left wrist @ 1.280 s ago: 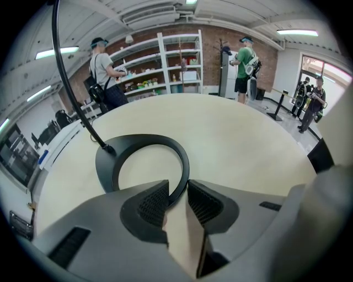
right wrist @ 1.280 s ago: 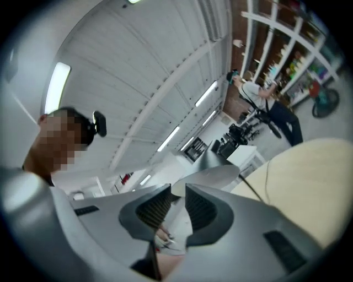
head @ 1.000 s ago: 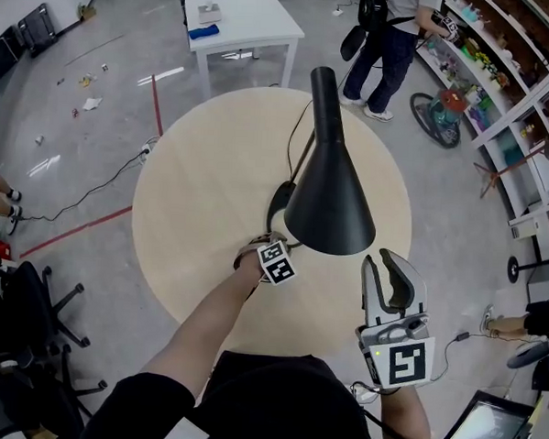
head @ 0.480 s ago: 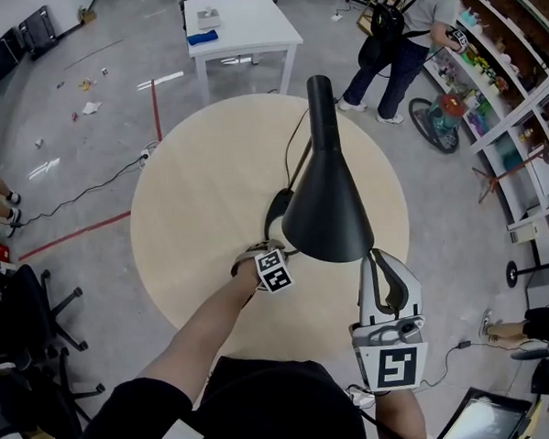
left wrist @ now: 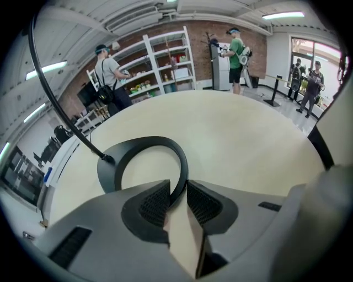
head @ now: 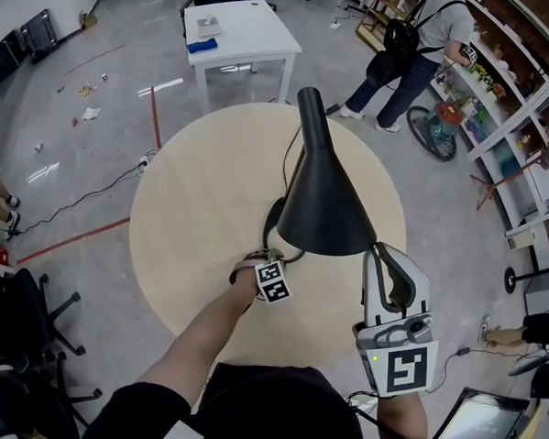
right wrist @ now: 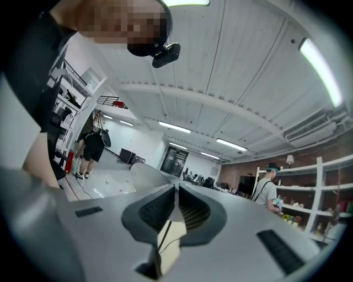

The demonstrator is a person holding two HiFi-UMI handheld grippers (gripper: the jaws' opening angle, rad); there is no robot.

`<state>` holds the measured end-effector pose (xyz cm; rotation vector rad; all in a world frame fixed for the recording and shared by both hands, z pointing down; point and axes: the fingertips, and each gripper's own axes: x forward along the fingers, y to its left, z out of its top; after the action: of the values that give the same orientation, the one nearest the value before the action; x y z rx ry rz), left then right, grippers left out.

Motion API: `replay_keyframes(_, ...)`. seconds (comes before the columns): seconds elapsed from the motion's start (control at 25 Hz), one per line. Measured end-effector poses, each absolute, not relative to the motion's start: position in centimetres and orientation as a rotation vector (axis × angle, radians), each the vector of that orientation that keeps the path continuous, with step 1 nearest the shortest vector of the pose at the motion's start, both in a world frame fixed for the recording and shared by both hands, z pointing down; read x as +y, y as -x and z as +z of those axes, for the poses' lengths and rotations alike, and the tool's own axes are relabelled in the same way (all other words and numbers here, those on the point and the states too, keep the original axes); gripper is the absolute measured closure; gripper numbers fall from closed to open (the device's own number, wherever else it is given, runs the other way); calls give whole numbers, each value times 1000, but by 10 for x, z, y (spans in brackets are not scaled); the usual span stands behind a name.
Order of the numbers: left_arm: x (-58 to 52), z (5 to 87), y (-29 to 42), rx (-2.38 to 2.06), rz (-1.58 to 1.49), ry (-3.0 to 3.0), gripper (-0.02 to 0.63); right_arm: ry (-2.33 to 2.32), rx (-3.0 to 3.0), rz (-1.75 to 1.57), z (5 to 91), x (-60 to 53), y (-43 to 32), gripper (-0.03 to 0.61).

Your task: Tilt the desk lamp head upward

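The left hand-held gripper (left wrist: 177, 190) is pinching the desk lamp's flat black ring base (left wrist: 108, 175) between its ribbed dark pads, and its jaws have just been closing on it. Up and to the right of that base, the right hand-held gripper (right wrist: 176, 191) is nipping the thin rim of the matte black, cone-shaped shade (head: 326, 207) (jaws almost together, having just been closing). The shade is leaning above the base, which is sitting near the middle of the round, pale wooden worktop (head: 192, 210).
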<state>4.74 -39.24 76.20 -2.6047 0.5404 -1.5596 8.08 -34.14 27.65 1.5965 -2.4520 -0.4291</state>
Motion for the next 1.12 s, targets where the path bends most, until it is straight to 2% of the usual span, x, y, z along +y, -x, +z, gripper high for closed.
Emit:
replay_keyframes(0.36, -398, 754, -47, 630, -1509, 2898, 506, -1621, -2428, -413, 280, -335, -88, 552)
replay_keyframes(0.52, -418, 740, -42, 879, -1397, 3007, 506, -1625, -2440, -388, 279, -335, -92, 552)
replay_keyframes(0.92, -432, 753, -29, 1190, -1401, 3004, 509, -1625, -2454, -378, 282, -333, -92, 552)
replay_keyframes(1.04, -433, 757, -30, 1224, -1401, 2959, 589, -1610, -2469, -358, 279, -335, -91, 552)
replay_keyframes(1.12, -436, 758, -30, 1235, -1398, 2937, 603, -1589, -2475, -362, 276, -337, -88, 552)
